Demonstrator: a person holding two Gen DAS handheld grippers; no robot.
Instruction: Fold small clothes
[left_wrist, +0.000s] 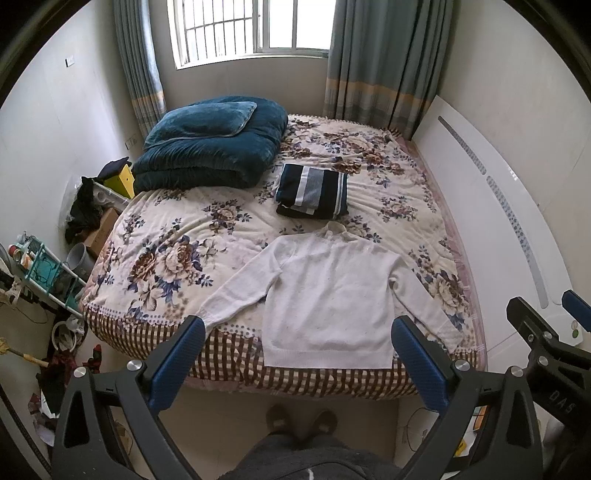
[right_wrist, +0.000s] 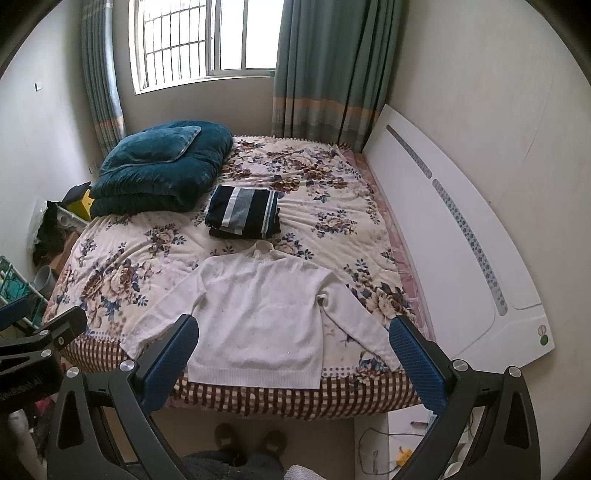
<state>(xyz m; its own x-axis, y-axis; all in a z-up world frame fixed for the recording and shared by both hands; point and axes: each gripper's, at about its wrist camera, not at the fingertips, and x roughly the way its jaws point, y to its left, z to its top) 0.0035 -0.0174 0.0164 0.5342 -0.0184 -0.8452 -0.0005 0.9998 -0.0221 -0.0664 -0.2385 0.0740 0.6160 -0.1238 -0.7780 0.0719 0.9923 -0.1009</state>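
Your white sweater (left_wrist: 327, 295) lies flat, front or back up I cannot tell, on the floral bedspread (left_wrist: 177, 236) at the near edge of the bed, collar toward the window and hem just at the checked border. Both sleeves are spread outward and down; the sleeve on your right (right_wrist: 354, 321) has a small fold or tag near the armpit.

Both tools hover above the foot of the bed, well clear of the cloth. The left gripper (left_wrist: 301, 363) has its blue fingers (left_wrist: 177, 365) spread wide with nothing between them, and the right gripper (right_wrist: 295, 363) is likewise fully apart and empty.

Expect the knit to be light, soft and limp. It will drape and sag the moment you lift it, and it will likely drag on the quilted bedspread rather than slide cleanly. It is not fragile, but a loose knit can stretch if you pull hard from one point.

Take hold at the edges, where the fabric is doubled and firmer: the left cuff (left_wrist: 207, 315) or shoulder seam for a sleeve fold, the ribbed hem (left_wrist: 328, 360) corners for the body fold. Pinch both layers fully, lift only slightly, and carry the fold over low.

A folded navy striped garment (left_wrist: 312, 194) already sits just beyond the collar, beside the teal quilt (left_wrist: 210, 147).
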